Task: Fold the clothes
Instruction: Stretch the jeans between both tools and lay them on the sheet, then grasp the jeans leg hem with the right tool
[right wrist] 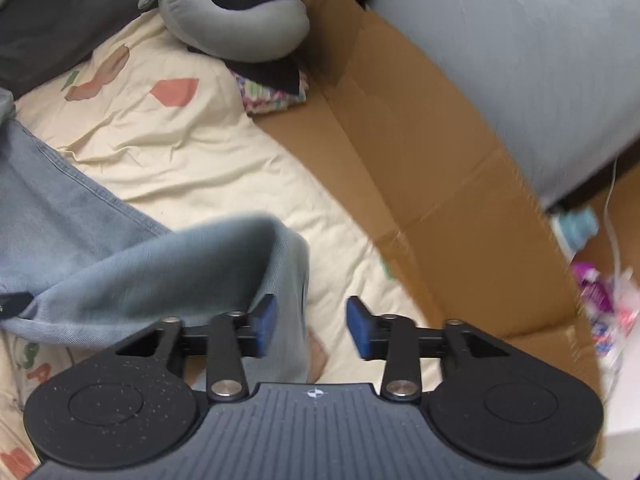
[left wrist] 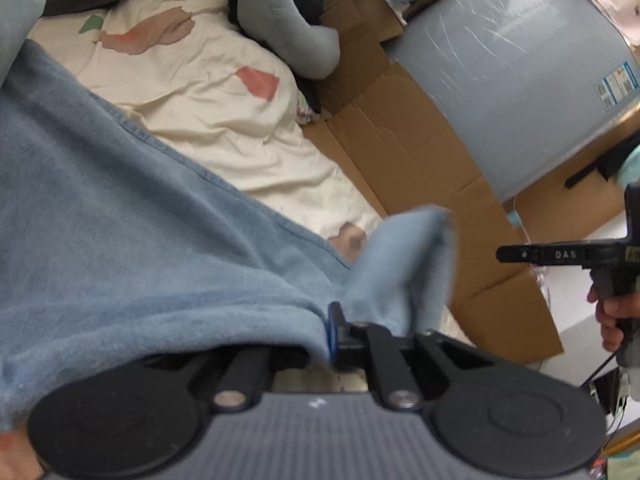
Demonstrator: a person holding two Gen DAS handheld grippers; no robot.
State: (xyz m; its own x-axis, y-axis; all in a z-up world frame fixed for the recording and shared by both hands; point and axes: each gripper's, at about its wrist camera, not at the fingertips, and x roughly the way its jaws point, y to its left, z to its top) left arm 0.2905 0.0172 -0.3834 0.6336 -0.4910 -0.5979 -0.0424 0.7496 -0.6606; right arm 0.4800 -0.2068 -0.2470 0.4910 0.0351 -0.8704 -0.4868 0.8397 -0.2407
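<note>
Left hand-held gripper (left wrist: 340, 330) clamped on blue denim garment (left wrist: 120, 220), one pad hidden by cloth | right hand-held gripper (right wrist: 311, 326) jaws apart, garment corner beside its 9 o'clock pad | garment draped over cream bedsheet (right wrist: 192, 152) | one grey neck pillow (right wrist: 240, 28) at 12 o'clock, blurred

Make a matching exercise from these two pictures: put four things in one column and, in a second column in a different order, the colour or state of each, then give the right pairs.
Things
1. jeans
2. neck pillow
3. left claw
4. right claw

Colour or state
A. grey, curved, lying at the far end of the bedsheet
B. open, pads apart, pressing on nothing
C. blue denim, spread over the cream sheet
D. shut on a fold of denim

Pairs: 1-C, 2-A, 3-D, 4-B
</note>
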